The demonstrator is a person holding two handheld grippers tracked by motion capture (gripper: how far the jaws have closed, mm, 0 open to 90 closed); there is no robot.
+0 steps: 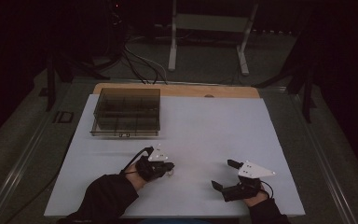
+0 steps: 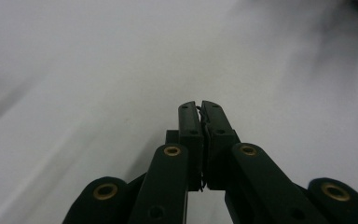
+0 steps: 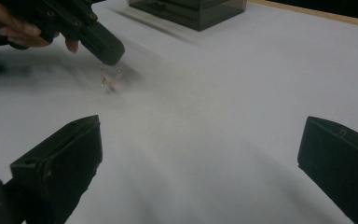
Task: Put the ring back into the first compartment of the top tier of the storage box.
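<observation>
Left gripper point(image 3: 108, 55) pinches a fine chain point(image 3: 109, 78) dangling above the surface point(image 1: 200, 126); carrying it slowly to the smoky box point(image 1: 127, 112) looks wisest; right gripper point(image 1: 226, 173) waits wide.

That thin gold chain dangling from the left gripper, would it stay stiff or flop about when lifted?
Probably floppy: the chain hangs in a loose loop below the shut left gripper rather than sticking out. It looks fine and light, so it would likely swing as the hand moves. Pinched by so little, it might slip out onto the white table.
</observation>
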